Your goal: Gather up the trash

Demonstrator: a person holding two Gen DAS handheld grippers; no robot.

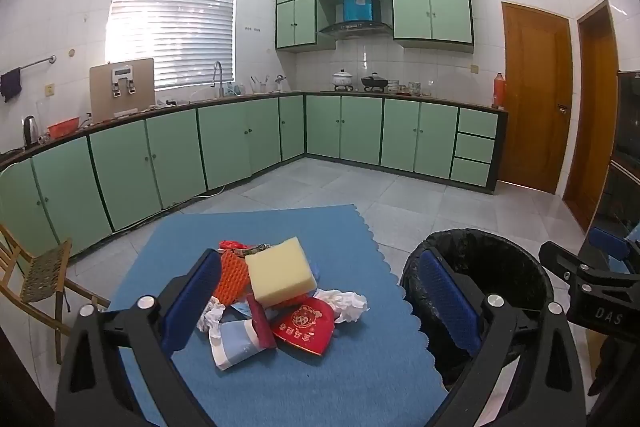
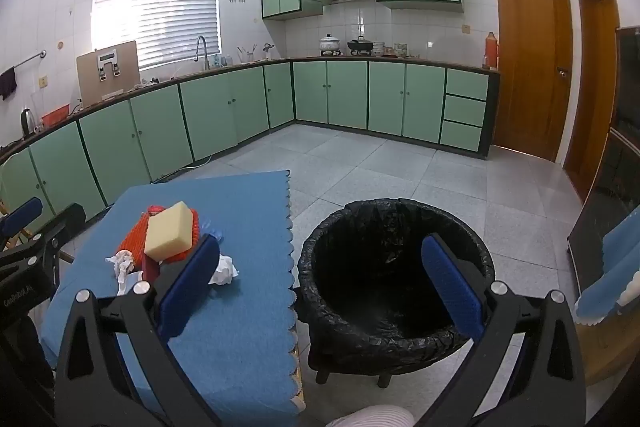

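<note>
A pile of trash lies on a blue mat [image 1: 304, 379]: a yellow sponge [image 1: 282, 271], orange foam netting [image 1: 230, 277], a red packet [image 1: 306, 325], crumpled tissues [image 1: 348, 303] and a light blue wrapper [image 1: 236, 345]. My left gripper [image 1: 320, 301] is open and empty, held just above and in front of the pile. A bin lined with a black bag [image 2: 394, 267] stands right of the mat. My right gripper [image 2: 320, 283] is open and empty above the bin's near rim. The sponge [image 2: 168, 231] and tissues [image 2: 224, 271] also show in the right wrist view.
A wooden chair [image 1: 40, 275] stands left of the mat. Green kitchen cabinets [image 1: 168, 155] run along the far walls, with wooden doors [image 1: 536, 95] at the right. Grey tiled floor [image 2: 380, 171] lies beyond the mat and bin. Dark furniture [image 2: 616, 163] stands at the far right.
</note>
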